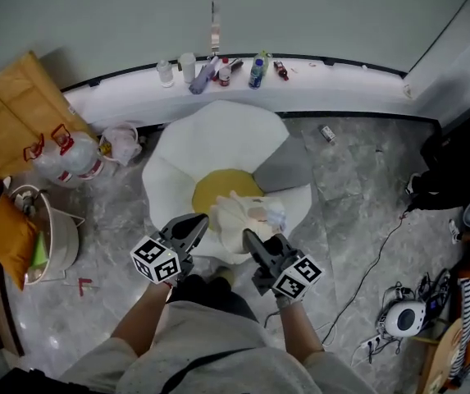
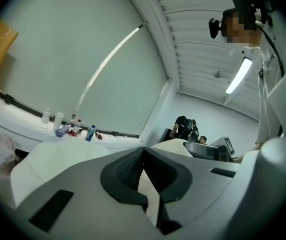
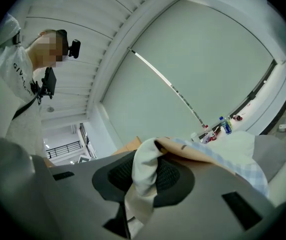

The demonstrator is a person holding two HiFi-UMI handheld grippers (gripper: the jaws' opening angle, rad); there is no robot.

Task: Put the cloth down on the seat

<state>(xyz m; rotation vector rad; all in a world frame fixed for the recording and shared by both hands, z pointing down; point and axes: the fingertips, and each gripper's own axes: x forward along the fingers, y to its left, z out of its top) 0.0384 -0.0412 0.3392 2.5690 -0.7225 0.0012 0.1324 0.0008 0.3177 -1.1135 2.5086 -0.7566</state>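
Observation:
The seat is a white, egg-shaped cushion with a yellow centre, lying on the floor in front of me. A cream cloth with a pale blue checked part is bunched over the seat's near edge. My right gripper is shut on the cloth's near end. In the right gripper view a fold of the cloth runs between the pads of the right gripper. My left gripper hovers just left of the cloth, shut and holding nothing. The left gripper shows nothing between its jaws in its own view.
Several bottles stand on the white ledge behind the seat. To the left are water jugs, a white bag, a bucket and orange cardboard. A grey pad lies beside the seat; cables and gear lie at the right.

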